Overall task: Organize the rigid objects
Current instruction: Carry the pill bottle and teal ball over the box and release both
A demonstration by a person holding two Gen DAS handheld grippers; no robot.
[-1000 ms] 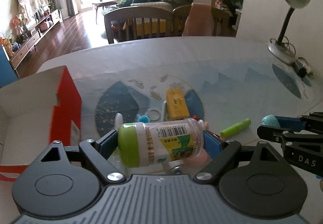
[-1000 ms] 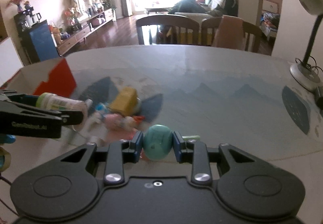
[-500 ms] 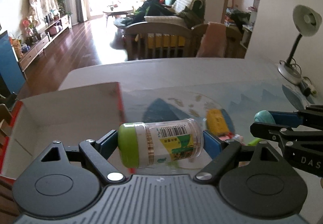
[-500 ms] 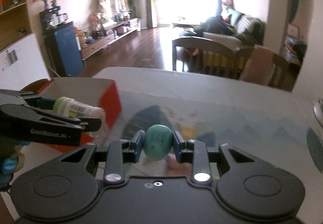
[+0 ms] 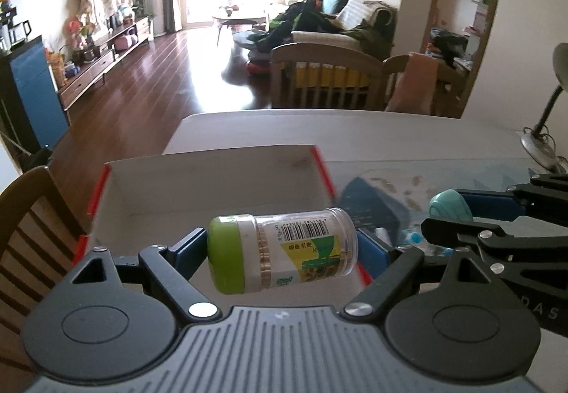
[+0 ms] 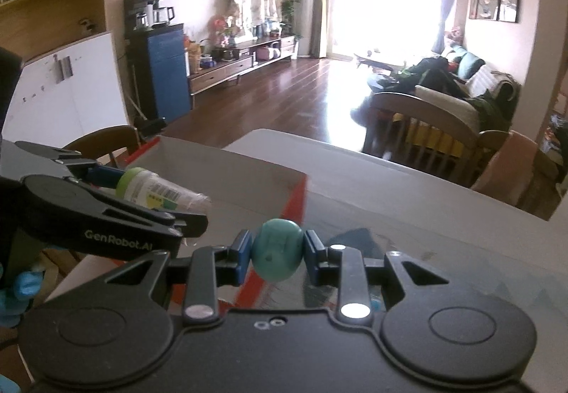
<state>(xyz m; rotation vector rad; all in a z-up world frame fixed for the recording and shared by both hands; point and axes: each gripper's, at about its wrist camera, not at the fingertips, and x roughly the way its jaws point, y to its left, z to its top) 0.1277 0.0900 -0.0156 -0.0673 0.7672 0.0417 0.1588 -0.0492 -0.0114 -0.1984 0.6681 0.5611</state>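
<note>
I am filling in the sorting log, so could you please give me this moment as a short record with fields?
Setting: grey dining table in a living room
Left gripper: shut on a clear plastic jar with a green lid, held sideways
Right gripper: shut on a teal egg-shaped object
Container: open cardboard box, red outside and white inside, at the table's left end
Jar position: above the box
Egg position: near the box's red right-hand wall
Placed yet: neither

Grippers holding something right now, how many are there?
2. The left gripper clamps a green-capped jar sideways over the red-edged box. The right gripper pinches a teal egg-shaped toy beside it.
</note>
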